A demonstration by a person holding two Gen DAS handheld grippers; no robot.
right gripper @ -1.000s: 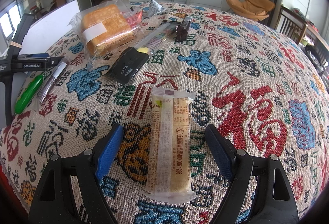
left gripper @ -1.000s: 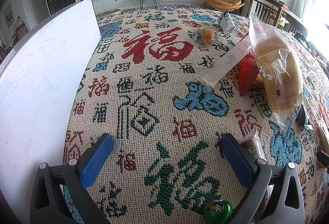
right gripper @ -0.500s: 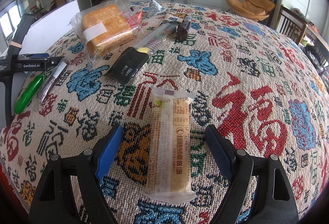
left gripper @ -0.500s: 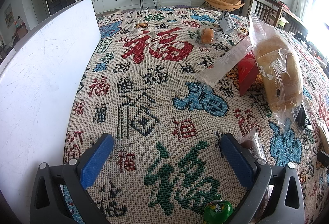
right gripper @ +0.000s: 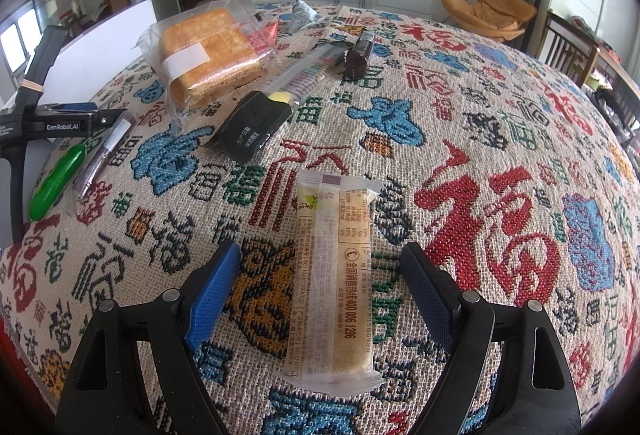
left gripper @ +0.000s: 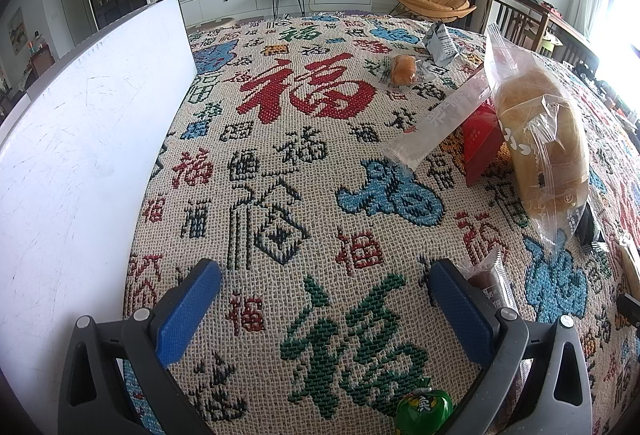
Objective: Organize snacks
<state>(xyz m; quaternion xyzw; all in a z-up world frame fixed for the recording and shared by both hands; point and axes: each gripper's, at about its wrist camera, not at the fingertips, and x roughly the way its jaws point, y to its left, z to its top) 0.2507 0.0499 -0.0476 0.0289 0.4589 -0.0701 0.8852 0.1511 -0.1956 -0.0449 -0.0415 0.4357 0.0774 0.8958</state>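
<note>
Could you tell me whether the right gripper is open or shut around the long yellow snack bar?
Open. The right gripper has its blue pads spread wide, and the yellow snack bar lies flat between them, touching neither.

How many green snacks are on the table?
1. The green snack lies beside a dark stick snack, close by the left gripper, near the cloth's edge. Others could hide under the big bread bag.

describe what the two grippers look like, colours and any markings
Both match: the left gripper and right gripper each have black angular plastic arms with triangular cut-outs and silver pivot screws, ending in blue ribbed pads on the fingers. Seen from the right wrist camera, the left gripper's body carries white "GenRobot.AI" lettering. No cables or sleeves show.
</note>
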